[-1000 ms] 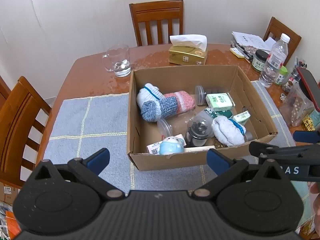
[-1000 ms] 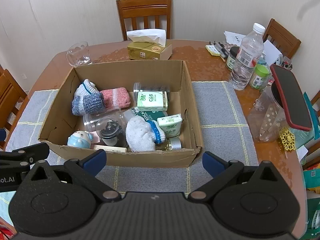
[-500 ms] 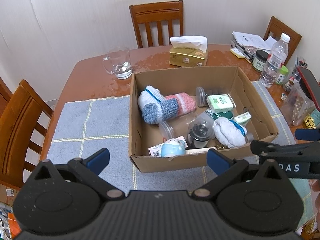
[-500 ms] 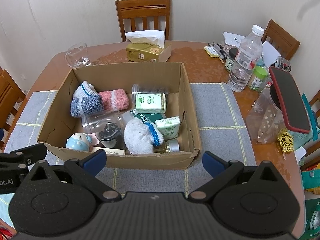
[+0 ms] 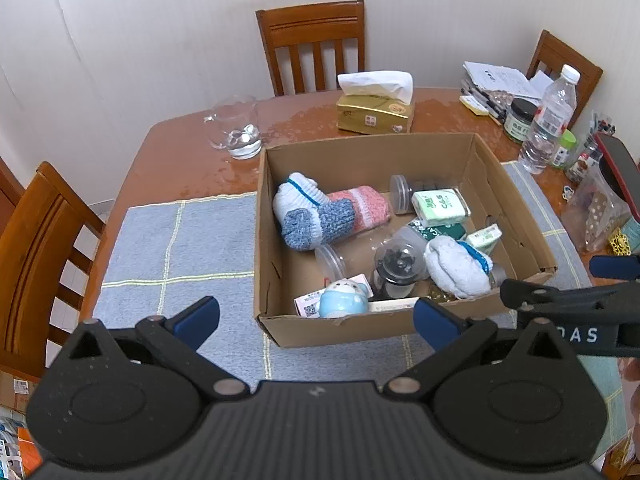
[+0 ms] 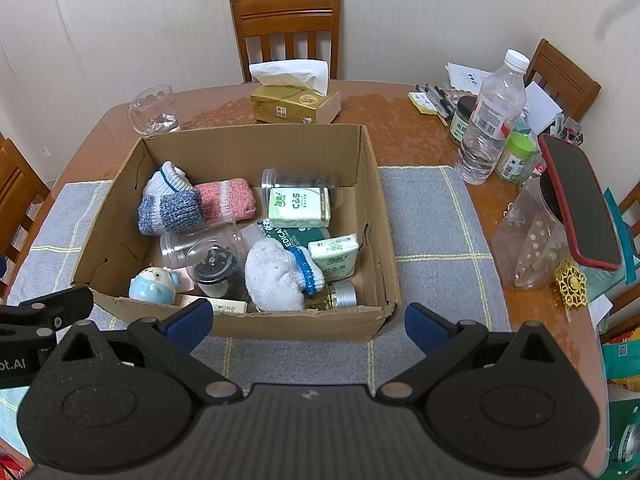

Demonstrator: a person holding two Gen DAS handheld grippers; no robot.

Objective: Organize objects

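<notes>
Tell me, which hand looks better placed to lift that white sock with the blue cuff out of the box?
Probably the right gripper: the white sock lies just beyond its open fingers, near the box's front wall. The left gripper faces the box's left corner.

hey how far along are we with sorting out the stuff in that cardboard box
Nothing looks done yet. The cardboard box holds a jumble: socks, a tissue pack, clear jars and a small blue figurine. Nothing is in hand: the left tongs and right tongs are both open and empty, short of the box's near wall. Every item remains to be sorted.
</notes>
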